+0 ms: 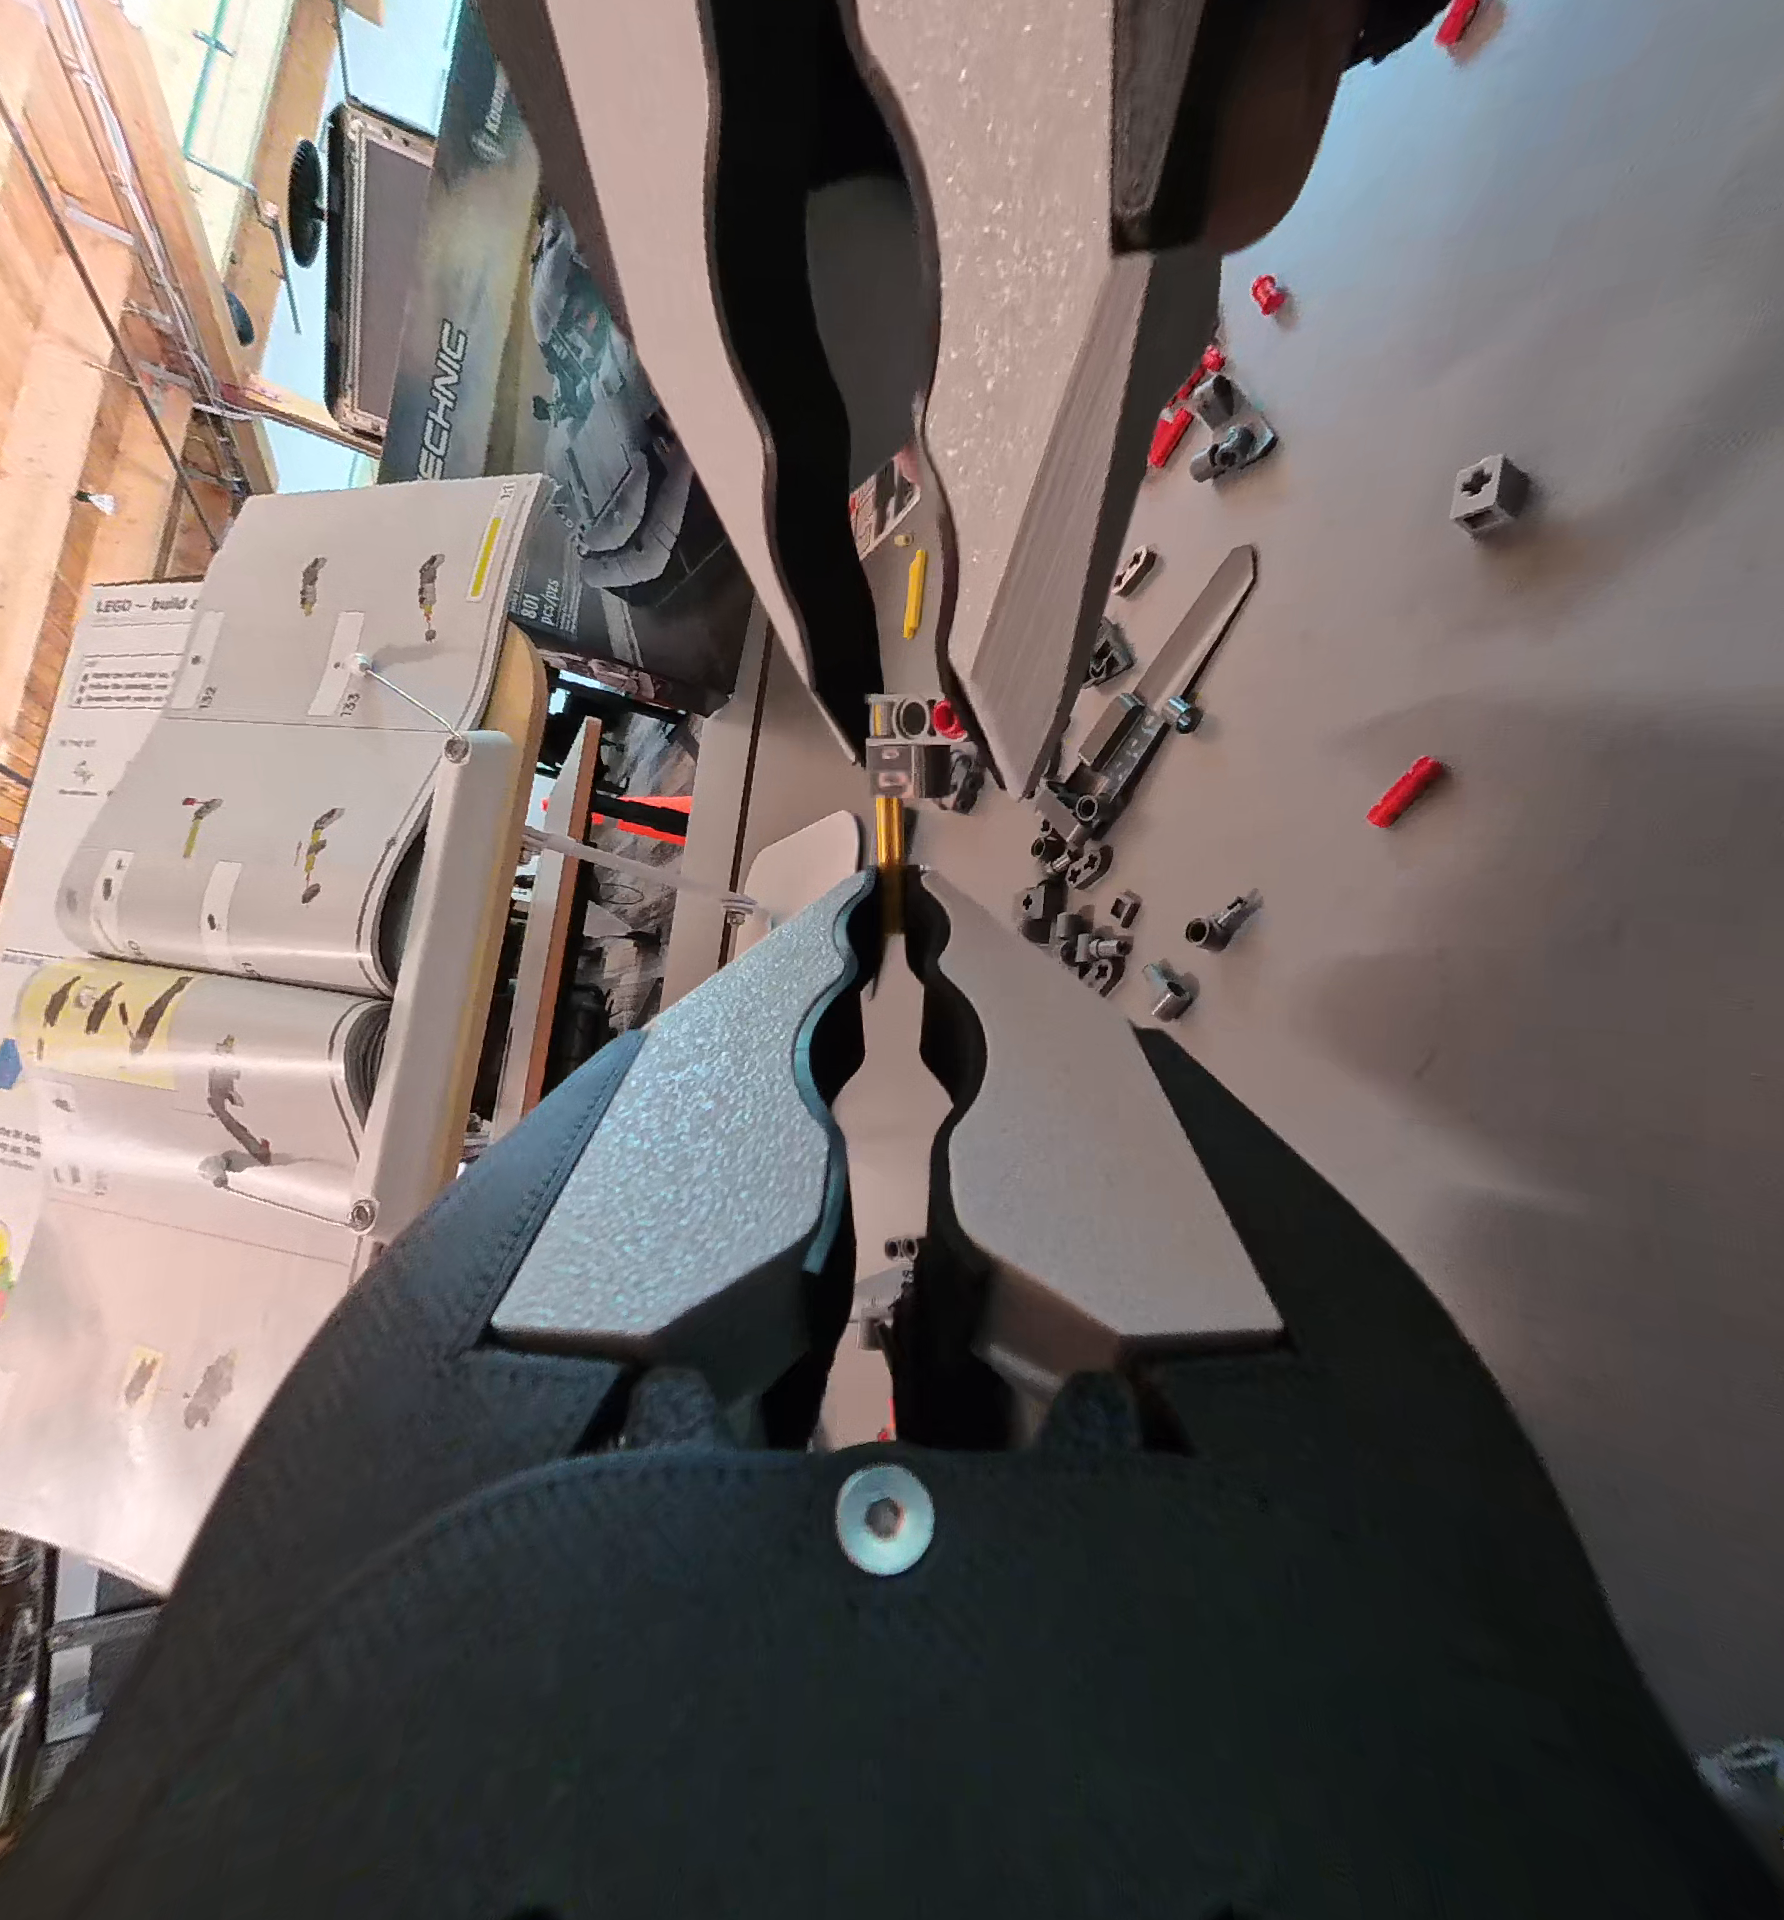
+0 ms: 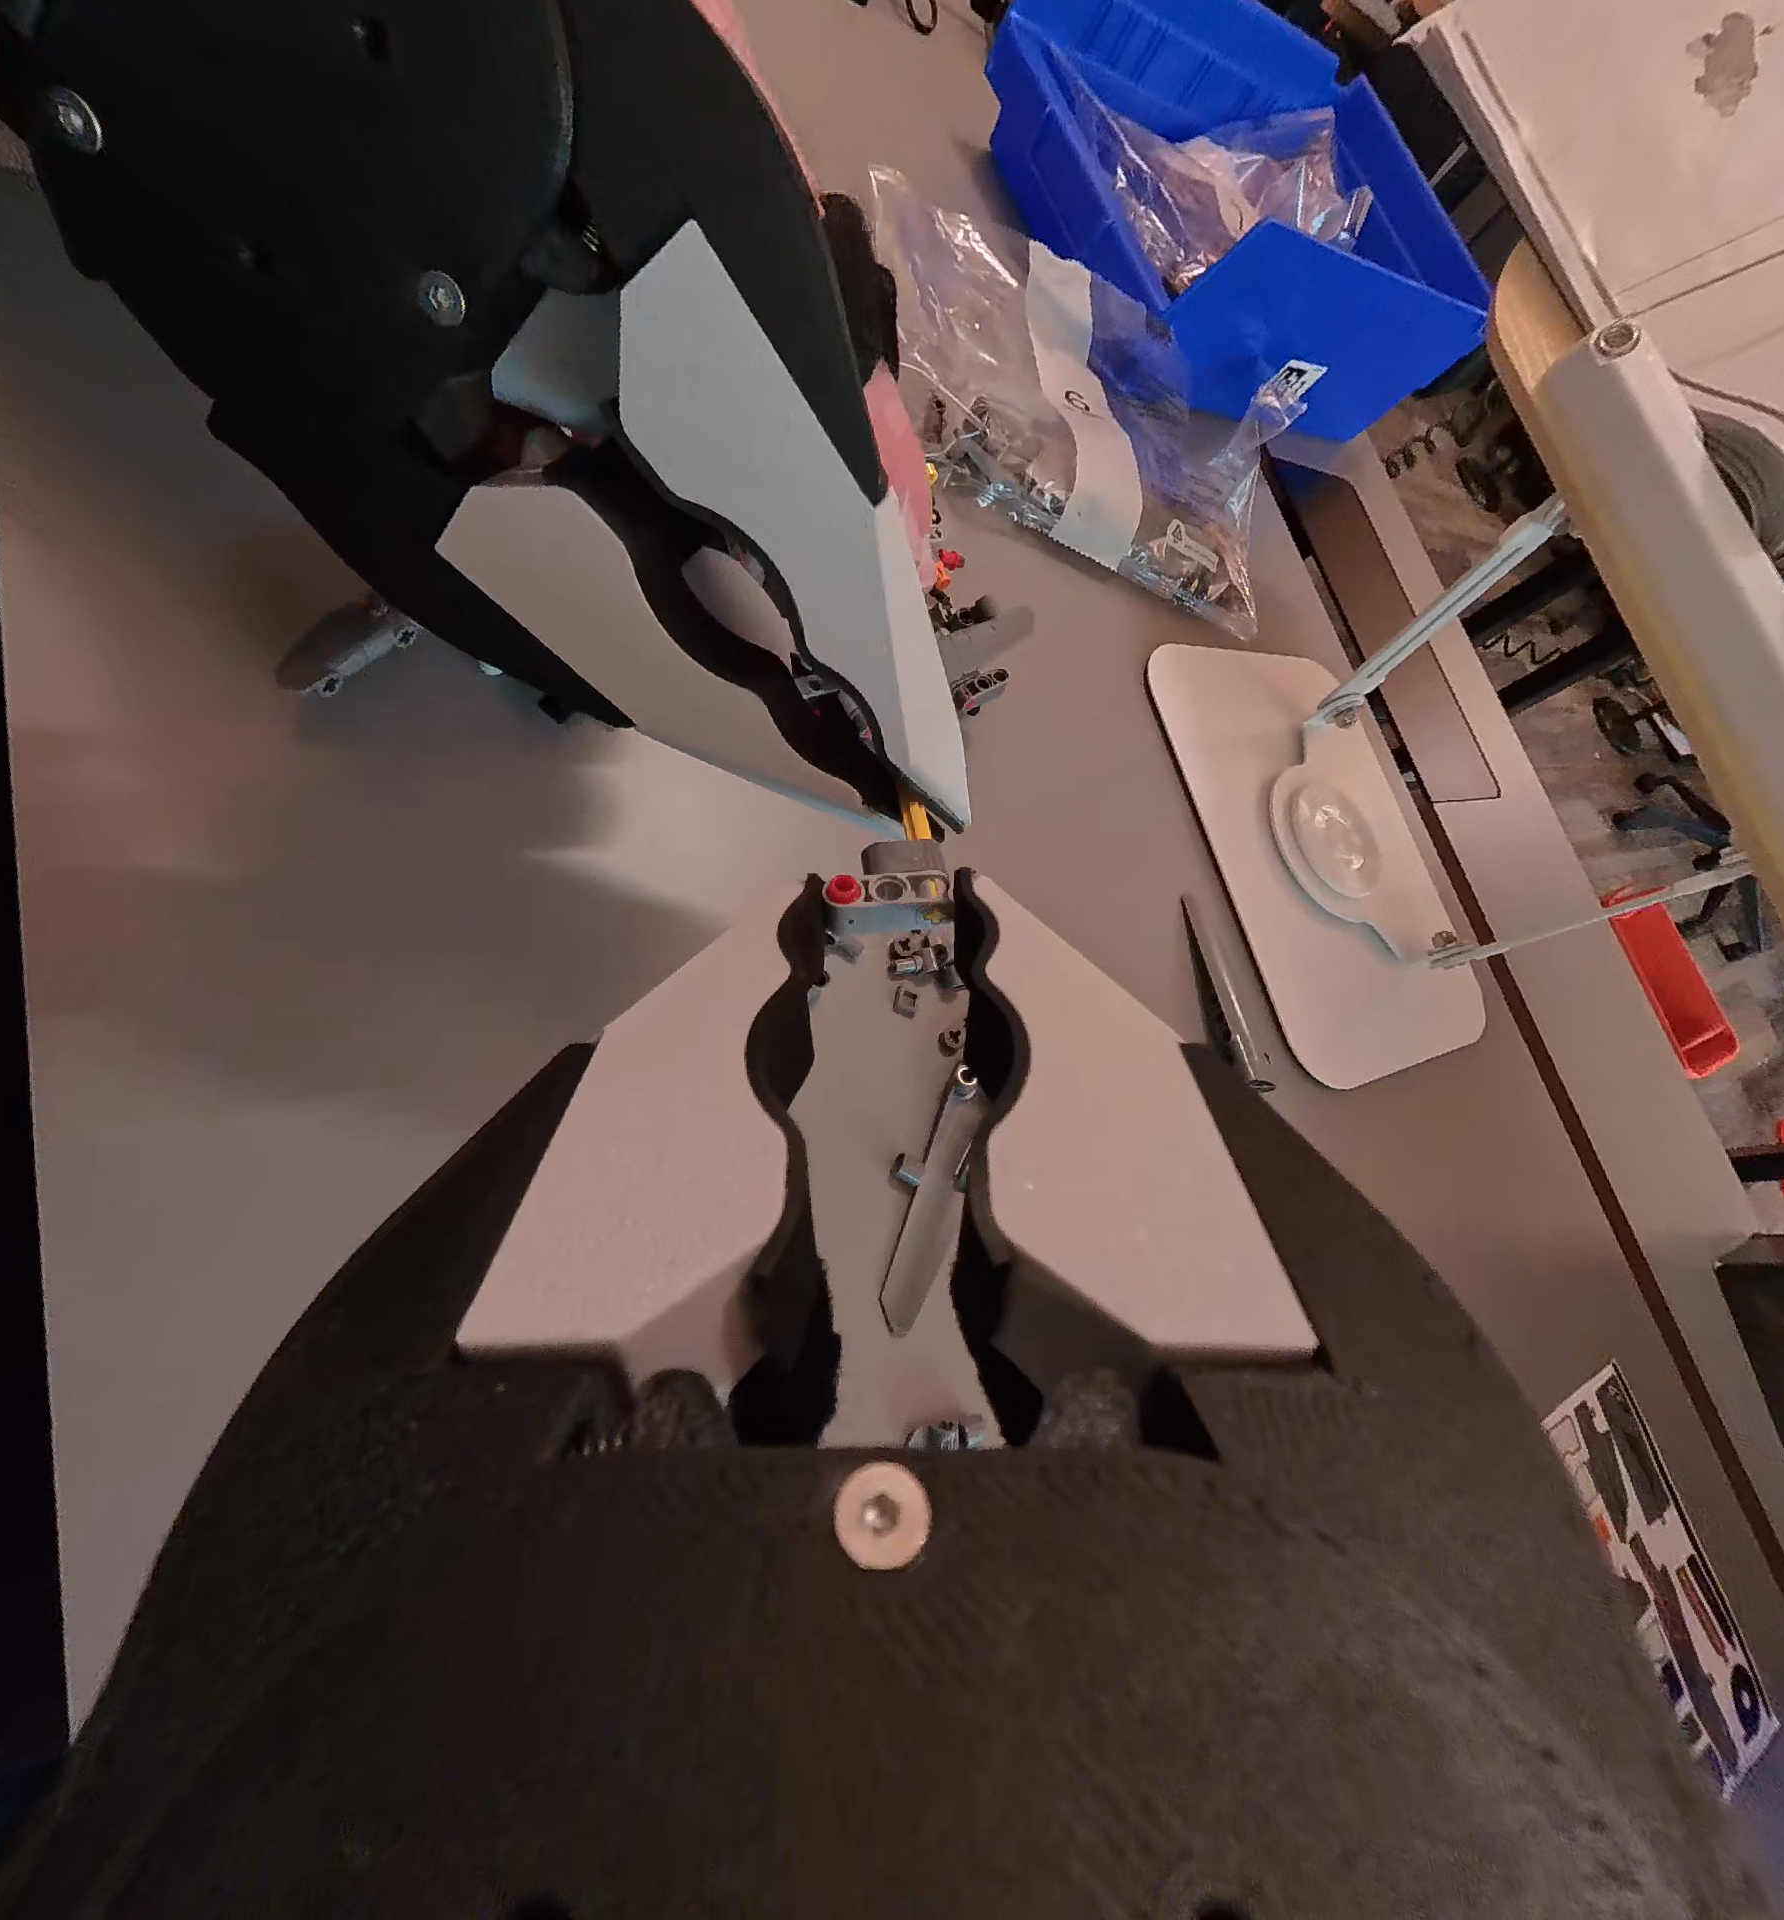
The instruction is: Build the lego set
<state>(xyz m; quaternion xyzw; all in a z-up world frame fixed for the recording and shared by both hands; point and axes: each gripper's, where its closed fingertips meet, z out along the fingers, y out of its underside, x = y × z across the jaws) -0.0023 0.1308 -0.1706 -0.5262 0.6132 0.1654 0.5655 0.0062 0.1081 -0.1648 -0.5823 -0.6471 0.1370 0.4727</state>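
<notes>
Closed hard at the tips, the jaws of the left gripper (image 1: pixel 893 914) are pressed on a thin yellow axle (image 1: pixel 889 852), which is pinched near one end and juts forward. On the far end of that axle a small grey connector block (image 1: pixel 909 767) is seated. Set moderately apart, the jaws of the right gripper (image 2: pixel 893 904) are clamped across the two ends of a short grey beam (image 2: pixel 883 902) with round holes, a red pin (image 2: pixel 843 888) being plugged into the hole at one end. Both pieces are held in the air, tip to tip, above the grey table (image 2: pixel 244 883), with the connector block just beside the beam.

Loose dark grey parts (image 1: pixel 1096 914) and red pins (image 1: pixel 1405 792) are scattered on the table below, along with a long grey blade-shaped piece (image 2: pixel 929 1205). An open instruction booklet (image 1: pixel 275 810) is propped on a stand at the side, and a blue bin (image 2: pixel 1272 270) with clear plastic bags is seen further off.

The pieces are judged to be light, rigid moulded plastic with smooth, somewhat slippery faces. The axle is thin and could twist or slide between flat pads, so it is best taken close to the joint; the beam is best held across its ends, as now
</notes>
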